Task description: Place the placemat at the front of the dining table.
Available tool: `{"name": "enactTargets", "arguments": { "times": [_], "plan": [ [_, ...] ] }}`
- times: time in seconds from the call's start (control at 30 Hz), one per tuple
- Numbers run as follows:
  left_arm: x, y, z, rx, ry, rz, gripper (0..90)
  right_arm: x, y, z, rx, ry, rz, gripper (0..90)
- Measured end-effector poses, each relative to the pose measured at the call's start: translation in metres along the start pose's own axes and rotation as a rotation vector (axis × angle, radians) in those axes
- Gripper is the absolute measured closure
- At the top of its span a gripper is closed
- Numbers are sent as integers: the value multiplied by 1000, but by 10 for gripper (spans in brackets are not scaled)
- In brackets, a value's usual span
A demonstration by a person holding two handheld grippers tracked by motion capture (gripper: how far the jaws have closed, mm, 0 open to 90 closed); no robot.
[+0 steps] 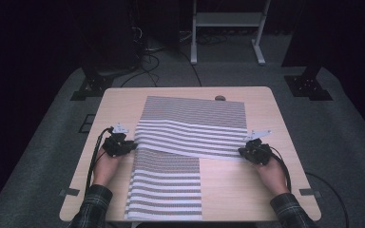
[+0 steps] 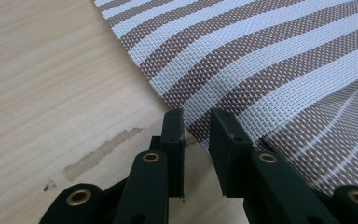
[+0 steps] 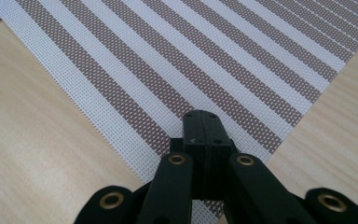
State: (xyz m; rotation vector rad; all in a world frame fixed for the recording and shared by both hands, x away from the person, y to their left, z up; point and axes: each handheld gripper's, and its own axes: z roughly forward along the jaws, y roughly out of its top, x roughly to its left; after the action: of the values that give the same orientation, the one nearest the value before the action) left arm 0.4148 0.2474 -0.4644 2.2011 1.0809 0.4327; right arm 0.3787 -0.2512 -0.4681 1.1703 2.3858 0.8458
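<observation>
A brown-and-white striped woven mat [image 1: 192, 111] lies across the middle of the table, its near part folded over so the wide white stripes face up. My left gripper [image 1: 132, 145] is at the fold's left corner. In the left gripper view, my left gripper [image 2: 196, 123] has its jaws slightly apart, with the mat's edge [image 2: 261, 56] running between them. My right gripper [image 1: 241, 152] is at the fold's right corner. In the right gripper view, my right gripper [image 3: 201, 116] is shut on the mat [image 3: 191, 56] near its corner. A second striped mat [image 1: 166, 185] lies flat at the table's front.
The wooden table [image 1: 261, 190] has bare room to the left and right of the mats. A small dark object [image 1: 220, 98] sits at the far edge. A white stand [image 1: 225, 28] and cables are on the floor behind. A dark stain [image 2: 102, 151] marks the wood by the left jaws.
</observation>
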Motion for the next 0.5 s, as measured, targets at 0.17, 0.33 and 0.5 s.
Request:
{"name": "enactTargets", "arguments": {
  "times": [0.17,0.33,0.5],
  "plan": [
    [3,5,4,2,7,-1,754,-6,5,7,-25,-13,15,899],
    [8,8,8,-1,18,-10,755,-11,12,13,-15,-27,19,899],
    [13,12,12,-2,30,-13,755,-19,19,20,-31,-36,42,899]
  ]
}}
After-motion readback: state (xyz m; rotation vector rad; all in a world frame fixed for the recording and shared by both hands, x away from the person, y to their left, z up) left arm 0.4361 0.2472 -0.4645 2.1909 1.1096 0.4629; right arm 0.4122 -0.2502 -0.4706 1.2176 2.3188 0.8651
